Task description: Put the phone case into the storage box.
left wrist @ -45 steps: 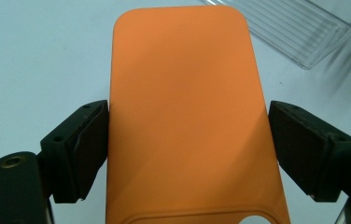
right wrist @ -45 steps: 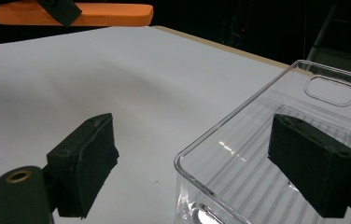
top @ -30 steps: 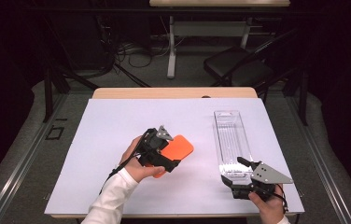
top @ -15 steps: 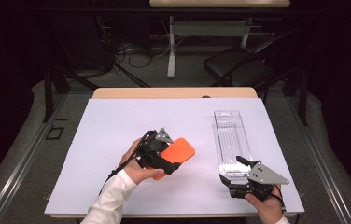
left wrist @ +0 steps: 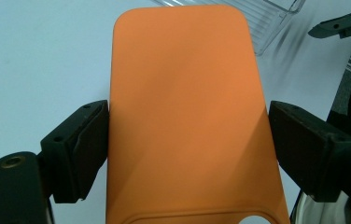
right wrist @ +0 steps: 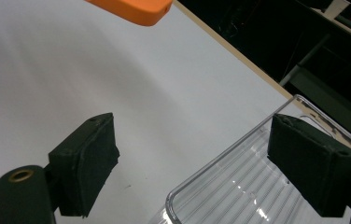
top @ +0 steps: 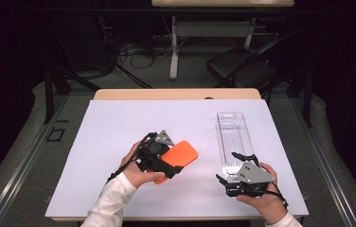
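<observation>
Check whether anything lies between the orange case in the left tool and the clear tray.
Nothing visible does: only bare white table lies between the orange case, clamped in the left tool, and the clear tray. The right tool sits at the tray's near end, open.

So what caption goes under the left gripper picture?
Orange phone case held between the left gripper's fingers above the white table.
</observation>
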